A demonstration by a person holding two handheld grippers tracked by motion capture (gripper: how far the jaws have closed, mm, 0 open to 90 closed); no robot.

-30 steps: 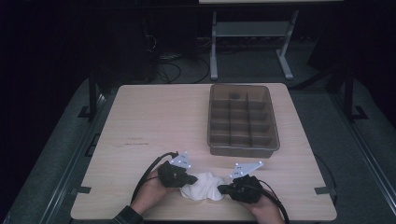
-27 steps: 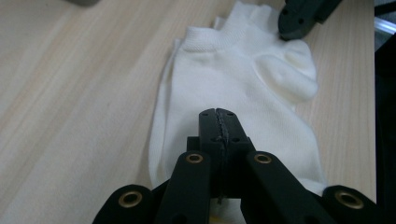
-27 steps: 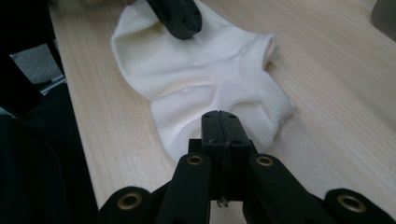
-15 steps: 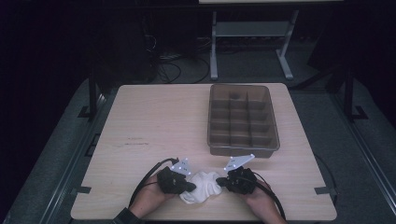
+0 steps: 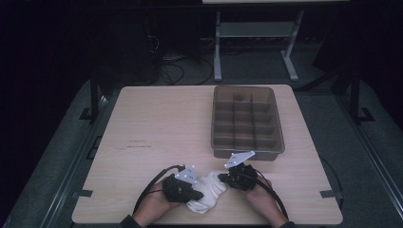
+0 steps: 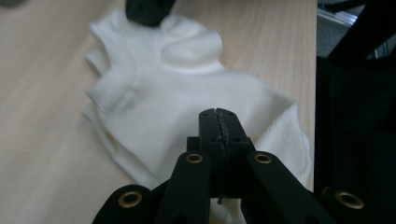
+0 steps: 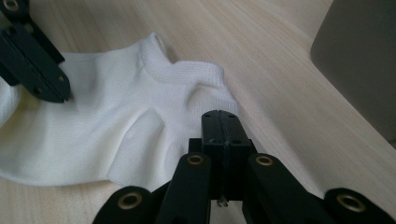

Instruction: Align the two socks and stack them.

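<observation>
Dark floor and cables surround a pale wooden worktop [image 5: 157,123] whose near edge carries a small white sock [image 5: 207,194]. It lies crumpled between the two claws, ribbed at the cuff, with soft folds across its body. Left claw [image 6: 218,122] sits over the sock's near part, its jaws pressed flat together with no cloth seen between them. Right claw [image 7: 219,123] rests at the sock's other edge, jaws likewise closed; whether the tips pinch any fabric cannot be made out. Beyond the right claw stands a brown compartment tray [image 5: 247,121]. Under each claw the sock is hidden, and its far end blurs in the left gripper view.
</observation>
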